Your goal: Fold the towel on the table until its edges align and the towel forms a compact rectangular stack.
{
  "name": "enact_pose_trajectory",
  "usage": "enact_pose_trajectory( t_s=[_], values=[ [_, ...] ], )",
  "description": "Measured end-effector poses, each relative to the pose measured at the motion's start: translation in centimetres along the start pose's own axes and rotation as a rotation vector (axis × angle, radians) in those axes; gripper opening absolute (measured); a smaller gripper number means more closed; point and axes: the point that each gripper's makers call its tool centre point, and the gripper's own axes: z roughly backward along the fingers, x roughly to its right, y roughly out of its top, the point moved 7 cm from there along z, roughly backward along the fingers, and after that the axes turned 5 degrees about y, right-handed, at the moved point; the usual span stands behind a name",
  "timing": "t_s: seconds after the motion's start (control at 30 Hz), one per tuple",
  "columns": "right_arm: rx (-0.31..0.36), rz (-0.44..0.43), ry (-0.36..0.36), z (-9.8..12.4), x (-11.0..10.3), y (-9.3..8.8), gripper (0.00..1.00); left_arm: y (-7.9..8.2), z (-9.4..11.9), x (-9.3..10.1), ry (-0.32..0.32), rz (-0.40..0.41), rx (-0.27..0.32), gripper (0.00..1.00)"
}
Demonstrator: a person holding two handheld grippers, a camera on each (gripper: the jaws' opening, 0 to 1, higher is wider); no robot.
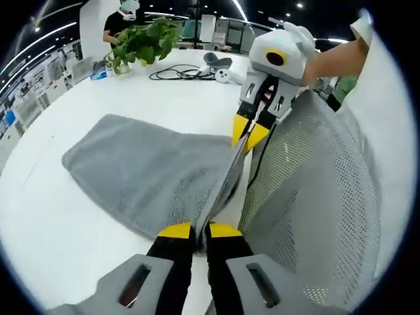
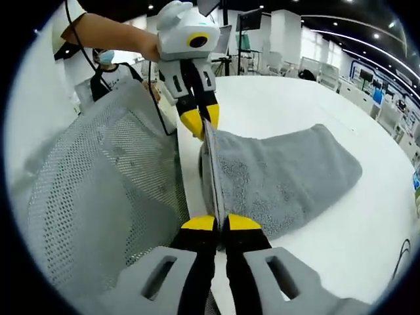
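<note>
A grey towel [image 1: 141, 174] lies on the white table [image 1: 79, 92], its near edge lifted and stretched taut between both grippers. In the left gripper view my left gripper [image 1: 200, 231] is shut on one corner of the towel at the bottom, and the right gripper [image 1: 248, 131] pinches the other corner further up. In the right gripper view my right gripper [image 2: 220, 223] is shut on the towel [image 2: 282, 177] edge at the bottom, and the left gripper [image 2: 200, 121] holds the far corner above it. The rest of the towel trails flat on the table [image 2: 295, 98].
A grey mesh chair back [image 1: 315, 197] stands right beside the table edge and the held towel; it is also in the right gripper view [image 2: 92, 184]. A potted plant [image 1: 141, 41], black cables [image 1: 180, 72] and a white device [image 1: 220, 65] sit at the table's far side. A person [image 2: 108, 69] stands behind.
</note>
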Motion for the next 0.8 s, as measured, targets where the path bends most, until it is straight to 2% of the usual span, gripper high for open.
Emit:
enact_pose_trajectory(
  t_s=[0.2,0.4,0.8],
  values=[
    [0.060,-0.017,-0.003,1.9,-0.2,1.7,0.02,1.9,2.5,-0.2,0.017,0.019,0.068,0.07],
    [0.107,-0.026,-0.011,3.7,0.2,3.4,0.02,3.5,4.3,-0.5,0.023,0.024,0.107,0.07],
    [0.177,-0.063,-0.120,5.8,4.2,6.4,0.02,6.5,4.8,-4.2,0.082,0.045,0.167,0.07]
  ],
)
